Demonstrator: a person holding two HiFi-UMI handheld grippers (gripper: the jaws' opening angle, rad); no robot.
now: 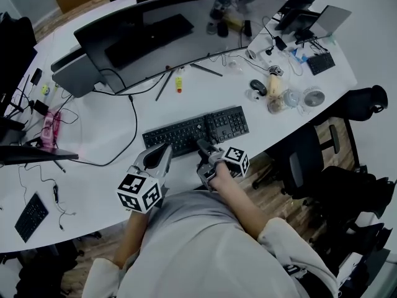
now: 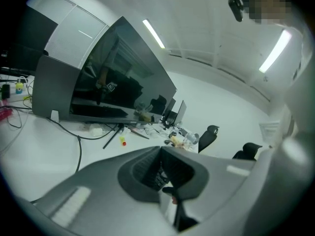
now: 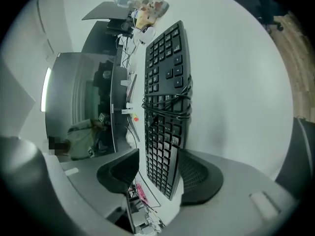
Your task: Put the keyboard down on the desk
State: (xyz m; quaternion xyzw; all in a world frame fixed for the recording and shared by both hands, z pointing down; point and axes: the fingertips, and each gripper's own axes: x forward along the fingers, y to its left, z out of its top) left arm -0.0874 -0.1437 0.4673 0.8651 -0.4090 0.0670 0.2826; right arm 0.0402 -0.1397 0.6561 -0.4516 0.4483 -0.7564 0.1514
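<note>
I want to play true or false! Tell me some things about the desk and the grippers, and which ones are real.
1. A black cable is wound around the keyboard. True.
2. One end of the keyboard sits between the right gripper's jaws. True.
3. The left gripper holds the mouse. False: it is shut on nothing, and the mouse lies further back on the desk.
4. The curved monitor shows a bright cartoon. False: its screen is dark.
</note>
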